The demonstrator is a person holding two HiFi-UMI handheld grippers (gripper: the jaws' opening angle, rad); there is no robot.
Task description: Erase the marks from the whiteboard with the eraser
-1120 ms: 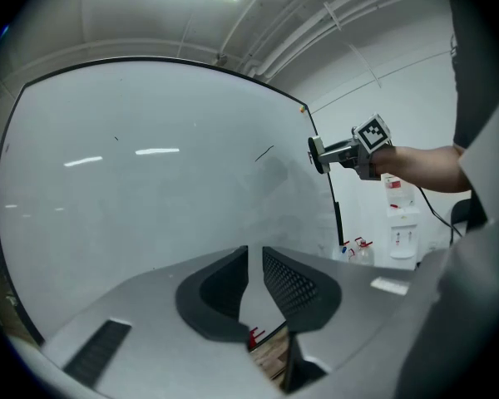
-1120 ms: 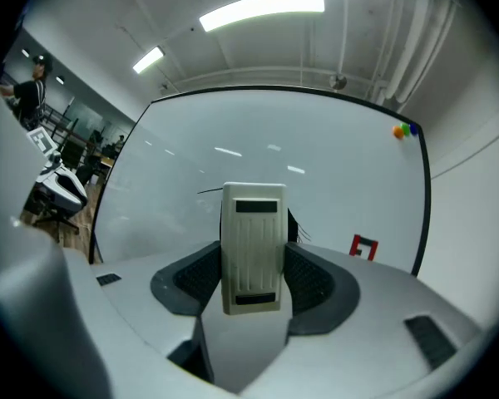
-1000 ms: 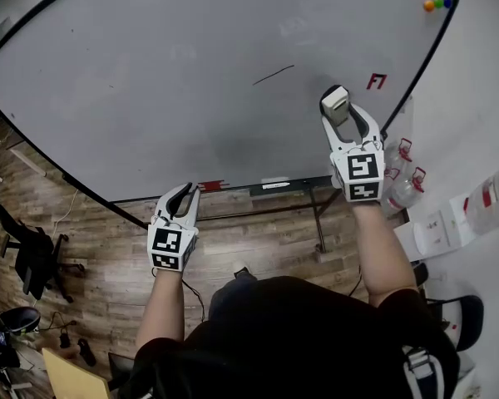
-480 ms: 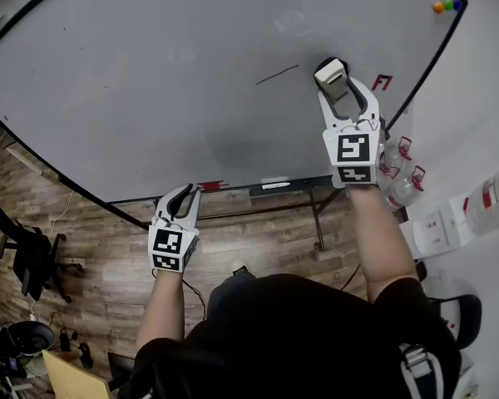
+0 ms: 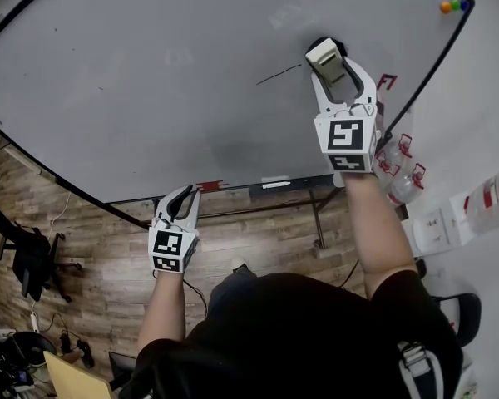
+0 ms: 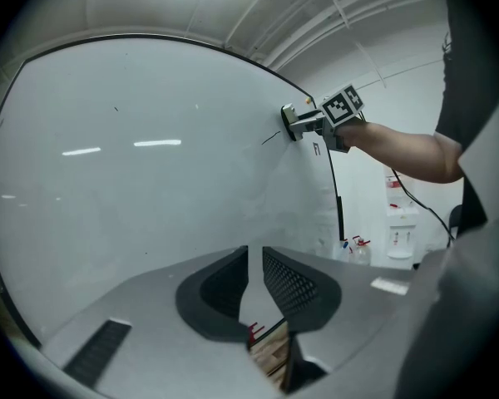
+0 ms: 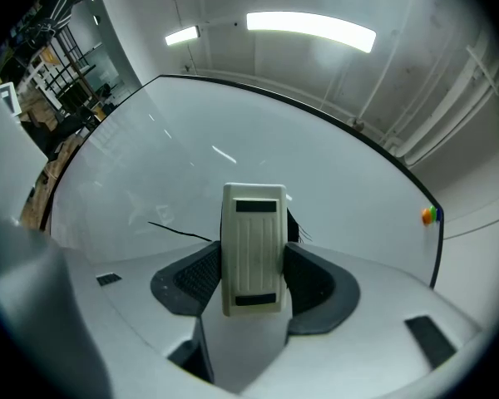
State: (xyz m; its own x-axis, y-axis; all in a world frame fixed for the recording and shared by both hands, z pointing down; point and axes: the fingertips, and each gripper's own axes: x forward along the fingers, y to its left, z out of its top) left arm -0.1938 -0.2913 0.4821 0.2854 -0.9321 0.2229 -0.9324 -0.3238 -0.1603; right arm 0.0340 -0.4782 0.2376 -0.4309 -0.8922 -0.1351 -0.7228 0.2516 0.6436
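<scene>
The whiteboard (image 5: 150,90) fills the upper head view. A thin black line mark (image 5: 279,75) runs across it, seen also in the right gripper view as the line mark (image 7: 179,230). My right gripper (image 5: 333,56) is shut on the cream eraser (image 5: 324,55), which is pressed to the board just right of that line. In the right gripper view the eraser (image 7: 254,248) stands upright between the jaws, with a few black strokes showing at its right edge. My left gripper (image 5: 183,196) hangs low below the board's bottom edge, shut and holding nothing.
Coloured magnets (image 5: 452,7) sit at the board's top right corner. A red marking (image 5: 387,81) lies near the board's right edge. Spray bottles (image 5: 399,173) stand at the right. A marker tray (image 5: 274,185) runs under the board. Wooden floor and office chairs (image 5: 25,256) lie left.
My right gripper has carried the eraser up and to the left along the board, closer to the black line's right end. The left gripper has stayed put.
</scene>
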